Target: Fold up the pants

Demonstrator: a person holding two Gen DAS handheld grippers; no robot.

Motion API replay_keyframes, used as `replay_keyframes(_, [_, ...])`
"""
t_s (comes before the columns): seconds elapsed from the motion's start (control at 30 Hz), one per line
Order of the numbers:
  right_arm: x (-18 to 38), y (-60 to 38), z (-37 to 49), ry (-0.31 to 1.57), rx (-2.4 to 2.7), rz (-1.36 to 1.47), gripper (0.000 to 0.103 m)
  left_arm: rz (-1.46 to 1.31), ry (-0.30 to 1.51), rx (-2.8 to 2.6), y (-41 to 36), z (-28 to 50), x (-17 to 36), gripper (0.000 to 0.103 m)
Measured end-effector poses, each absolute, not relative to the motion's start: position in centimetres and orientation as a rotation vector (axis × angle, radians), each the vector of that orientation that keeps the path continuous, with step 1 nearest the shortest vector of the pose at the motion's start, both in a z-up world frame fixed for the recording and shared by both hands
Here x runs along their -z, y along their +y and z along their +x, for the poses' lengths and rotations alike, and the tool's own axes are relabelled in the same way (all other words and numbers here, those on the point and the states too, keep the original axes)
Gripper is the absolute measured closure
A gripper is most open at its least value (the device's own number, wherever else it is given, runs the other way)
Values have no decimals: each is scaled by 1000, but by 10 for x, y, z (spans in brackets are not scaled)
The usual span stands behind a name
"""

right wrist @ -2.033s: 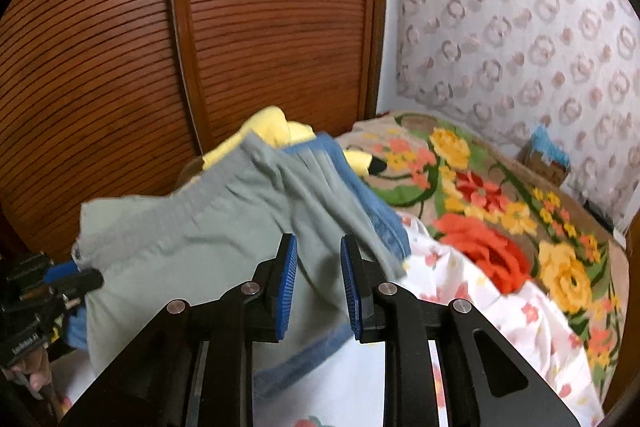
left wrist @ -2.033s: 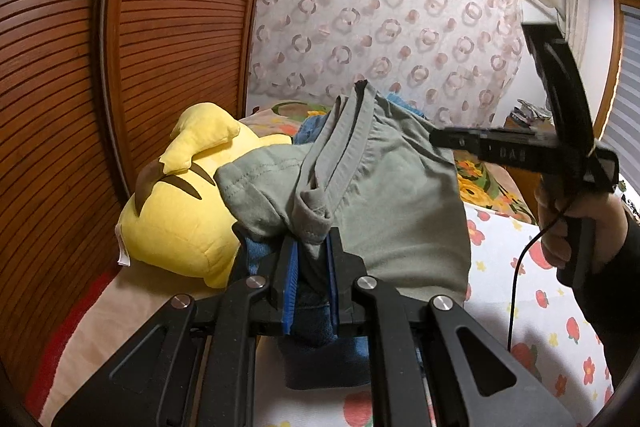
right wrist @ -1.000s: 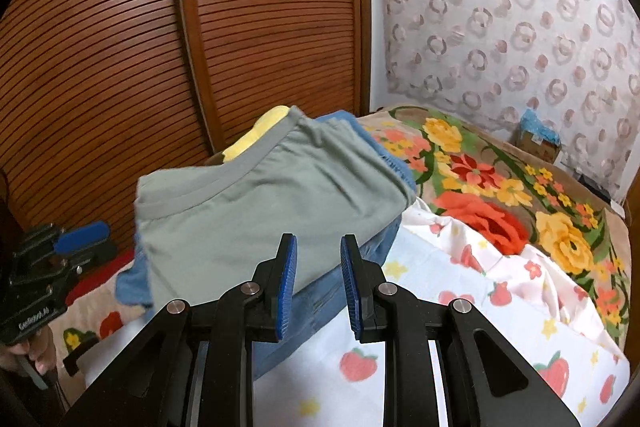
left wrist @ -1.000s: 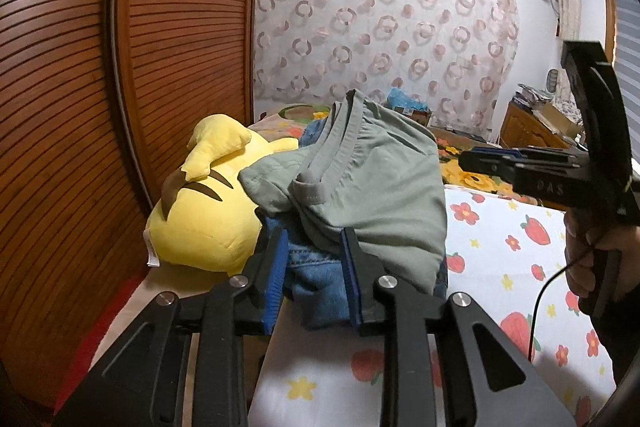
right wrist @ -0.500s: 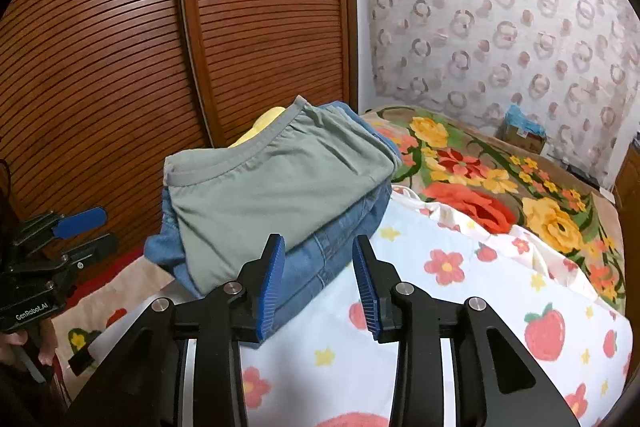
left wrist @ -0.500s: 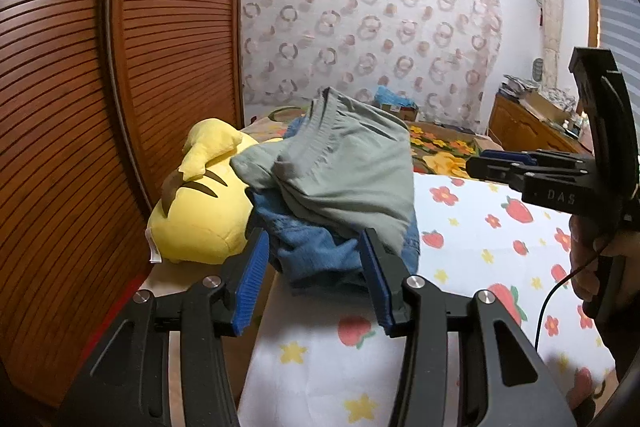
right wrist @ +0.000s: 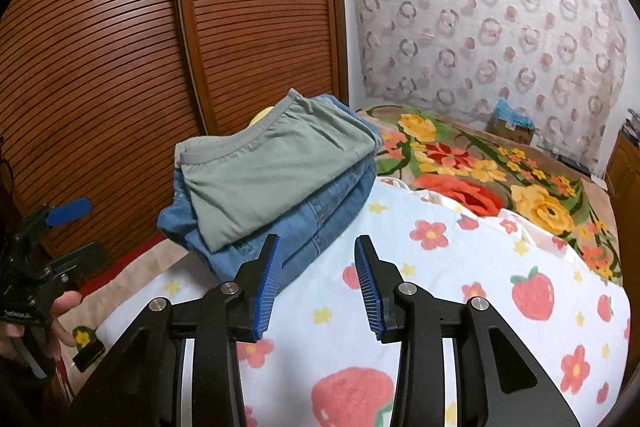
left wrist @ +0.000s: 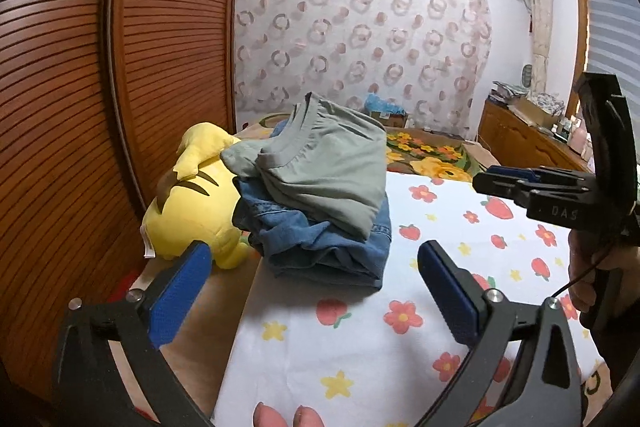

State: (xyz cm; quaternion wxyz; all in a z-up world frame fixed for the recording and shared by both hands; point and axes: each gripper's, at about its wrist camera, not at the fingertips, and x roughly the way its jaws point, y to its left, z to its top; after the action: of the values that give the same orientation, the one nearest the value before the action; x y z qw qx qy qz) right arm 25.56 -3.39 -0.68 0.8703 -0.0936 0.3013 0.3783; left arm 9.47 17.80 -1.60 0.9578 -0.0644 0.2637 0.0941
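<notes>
1. Two folded garments lie stacked on the bed (left wrist: 360,339): the grey-green pants (left wrist: 328,171) on top, a pair of blue jeans (left wrist: 320,247) underneath.
2. The stack sits at the far left part of the white sheet printed with strawberries and flowers (right wrist: 500,287), close to the slatted wooden wardrobe doors (right wrist: 120,47).
3. In the left wrist view the pants' waistband faces left and toward the camera, and the jeans stick out beyond the pants along the near edge.
4. A yellow plush toy (left wrist: 192,211) lies just beside the stack on its left, touching the jeans (one ear rises next to the pants' waistband).
5. The left gripper (left wrist: 312,279) has its jaws spread wide and holds nothing; the stack lies just beyond its blue pads, apart from them.
6. The right gripper (right wrist: 316,283) has its jaws partly open and also empty, with the left pad close to the near corner of the jeans; contact cannot be told.
7. In the left wrist view the right gripper appears at the right edge, held in a hand (left wrist: 596,267) above the sheet.
8. Behind the sheet lies a blanket with large orange and yellow flowers (right wrist: 480,167), and a curtain with ring patterns (left wrist: 360,39) covers the back wall.
</notes>
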Motion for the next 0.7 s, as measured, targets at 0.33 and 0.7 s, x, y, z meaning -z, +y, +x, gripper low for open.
replay_keyframes(0.33, [-4,-64,222,619,-721,-177,33,-114,547,-148,155,83,17,0])
replay_keyframes(0.7, [-12,-101,179,593,-660,-153,15,-102,526,-89,128,71,11,0])
